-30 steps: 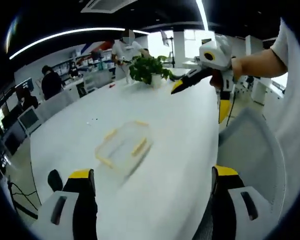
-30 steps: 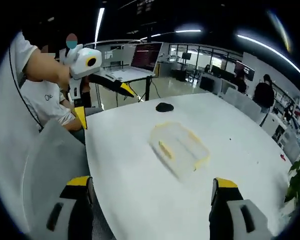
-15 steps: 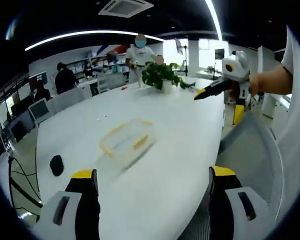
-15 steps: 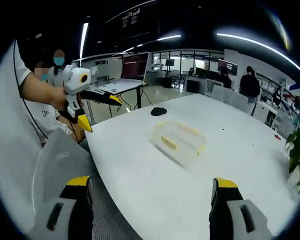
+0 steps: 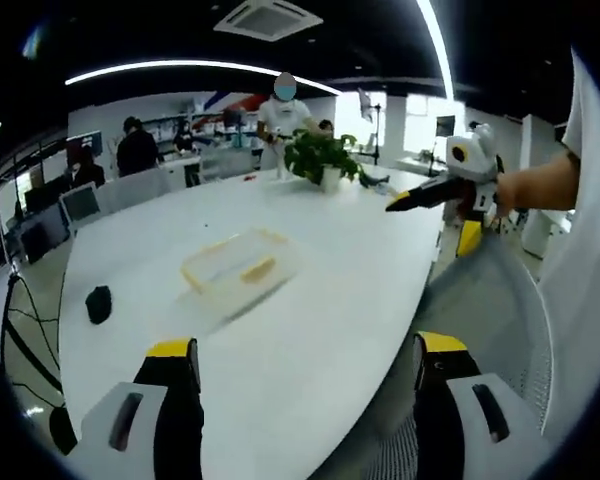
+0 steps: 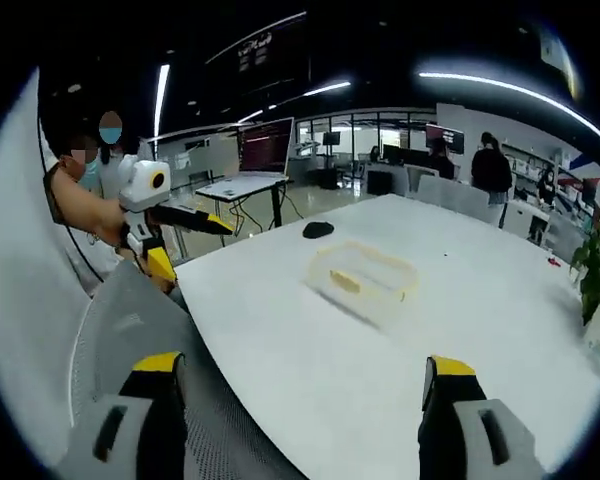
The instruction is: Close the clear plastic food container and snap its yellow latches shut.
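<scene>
The clear plastic container (image 5: 238, 268) with yellow latches lies on the white table (image 5: 310, 320), well ahead of both grippers. Blur hides whether its lid is seated. My left gripper (image 5: 300, 385) is open and empty, its yellow-tipped jaws spread wide at the near table edge. In the right gripper view the container (image 6: 365, 280) sits mid-table, and my right gripper (image 6: 300, 390) is likewise open and empty. Each gripper shows in the other's view, held in a hand beyond the table edge: the right gripper (image 5: 450, 185) and the left gripper (image 6: 155, 200).
A black mouse (image 5: 98, 303) (image 6: 317, 229) lies on the table beyond the container. A potted plant (image 5: 320, 155) stands at the far end. A grey mesh chair (image 5: 480, 300) sits by the table edge. People stand around desks and screens in the background.
Both cameras have drawn back and dropped toward the table edge, so the container looks smaller and farther. The container has stayed put, and both grippers have stayed open.
</scene>
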Demonstrator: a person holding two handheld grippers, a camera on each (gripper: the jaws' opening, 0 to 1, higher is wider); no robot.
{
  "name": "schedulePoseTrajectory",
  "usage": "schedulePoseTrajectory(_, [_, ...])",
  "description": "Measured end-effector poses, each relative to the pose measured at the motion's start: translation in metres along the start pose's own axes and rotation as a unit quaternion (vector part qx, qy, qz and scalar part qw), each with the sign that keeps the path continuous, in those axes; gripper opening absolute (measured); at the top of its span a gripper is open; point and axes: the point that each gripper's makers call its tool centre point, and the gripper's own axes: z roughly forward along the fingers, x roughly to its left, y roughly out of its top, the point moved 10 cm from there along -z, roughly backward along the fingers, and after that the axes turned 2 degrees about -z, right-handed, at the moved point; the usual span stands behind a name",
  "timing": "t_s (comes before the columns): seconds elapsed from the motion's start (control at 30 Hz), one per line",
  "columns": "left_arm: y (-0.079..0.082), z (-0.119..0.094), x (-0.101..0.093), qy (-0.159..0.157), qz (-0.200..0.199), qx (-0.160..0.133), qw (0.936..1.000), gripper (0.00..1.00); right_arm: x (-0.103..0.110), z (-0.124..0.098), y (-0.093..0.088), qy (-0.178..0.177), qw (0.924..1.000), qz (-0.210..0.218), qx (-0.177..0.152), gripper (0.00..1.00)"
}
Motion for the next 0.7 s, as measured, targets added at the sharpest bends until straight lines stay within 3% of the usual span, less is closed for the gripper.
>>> schedulePoseTrajectory(0.33, [-0.016,-0.004,-0.009,-0.001,-0.008,0.003,1.0,0.83,0.007,-0.001,-0.002,0.005,0.9998,0.01,-0.015,0.99])
schedulePoseTrajectory(0.43, [-0.016,-0.003,-0.007,0.003,-0.008,0.002,1.0,0.8,0.006,-0.002,-0.004,0.006,0.9999,0.007,-0.011,0.91])
schedulePoseTrajectory(0.57, [-0.017,-0.003,-0.007,0.001,-0.015,-0.006,0.9999,0.81,0.006,-0.002,-0.004,0.002,0.9997,0.009,-0.025,0.98])
schedulePoseTrajectory(0.7, [-0.016,-0.001,-0.008,-0.002,-0.023,-0.01,0.9997,0.82,0.004,0.0,-0.009,0.002,0.9999,0.013,-0.011,0.98])
